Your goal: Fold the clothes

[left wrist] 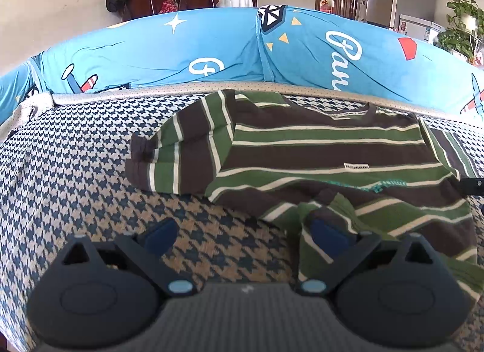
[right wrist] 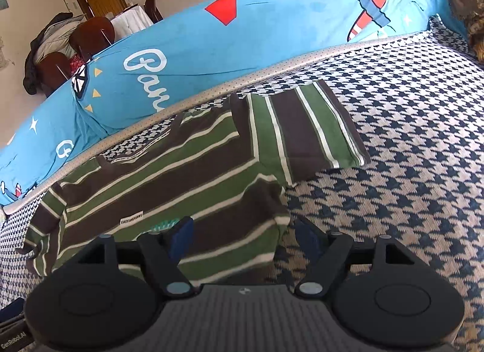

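Houndstooth bedding (left wrist: 75, 170) is carrying the striped shirt (left wrist: 317, 152), lying just before the blue cushions (left wrist: 151, 49). Left gripper (left wrist: 245, 231) is showing jaws apart beside rumpled hem; right gripper (right wrist: 242, 231) is showing jaws apart, straddling the shirt's flat corner.

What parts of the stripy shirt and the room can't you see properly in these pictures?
- Striped shirt hem: left wrist view, covered by the left gripper body.
- Its white label: right wrist view, lettering too small.
- Brown furry thing: right wrist view, cut off by the frame edge.
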Tool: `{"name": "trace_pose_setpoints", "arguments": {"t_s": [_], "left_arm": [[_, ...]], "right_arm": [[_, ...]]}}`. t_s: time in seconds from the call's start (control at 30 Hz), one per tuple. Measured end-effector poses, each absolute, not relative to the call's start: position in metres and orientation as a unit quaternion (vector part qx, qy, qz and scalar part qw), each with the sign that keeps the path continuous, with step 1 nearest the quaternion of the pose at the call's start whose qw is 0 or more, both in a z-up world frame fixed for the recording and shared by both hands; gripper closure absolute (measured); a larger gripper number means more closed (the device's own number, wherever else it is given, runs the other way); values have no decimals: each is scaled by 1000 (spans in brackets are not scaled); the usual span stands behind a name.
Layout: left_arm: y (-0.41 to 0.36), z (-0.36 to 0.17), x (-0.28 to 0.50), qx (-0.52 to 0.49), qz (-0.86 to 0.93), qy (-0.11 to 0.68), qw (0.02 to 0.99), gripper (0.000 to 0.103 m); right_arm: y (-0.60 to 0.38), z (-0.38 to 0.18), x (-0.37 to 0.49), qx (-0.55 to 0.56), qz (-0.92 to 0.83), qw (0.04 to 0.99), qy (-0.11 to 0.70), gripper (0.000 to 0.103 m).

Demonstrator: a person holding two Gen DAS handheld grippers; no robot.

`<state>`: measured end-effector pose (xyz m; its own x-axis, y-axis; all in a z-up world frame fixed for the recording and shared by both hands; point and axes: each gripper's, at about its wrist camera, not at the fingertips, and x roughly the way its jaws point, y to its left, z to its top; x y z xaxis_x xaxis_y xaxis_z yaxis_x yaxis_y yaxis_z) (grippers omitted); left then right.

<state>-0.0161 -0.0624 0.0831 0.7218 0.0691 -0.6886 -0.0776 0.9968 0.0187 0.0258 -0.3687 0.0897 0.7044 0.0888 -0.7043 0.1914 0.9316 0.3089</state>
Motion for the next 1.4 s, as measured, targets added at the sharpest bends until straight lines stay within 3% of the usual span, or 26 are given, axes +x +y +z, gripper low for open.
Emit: {"name": "trace_pose_setpoints", "arguments": {"t_s": [0.8, 1.4], "left_arm": [[-41, 65, -73, -13, 64, 399, 915, 1], [-15, 56, -68, -66, 88, 410, 906, 0]], "right_arm": [[-348, 78, -71, 211, 17, 910, 357, 28], [-265, 84, -71, 62, 128, 944, 297, 28]]}}
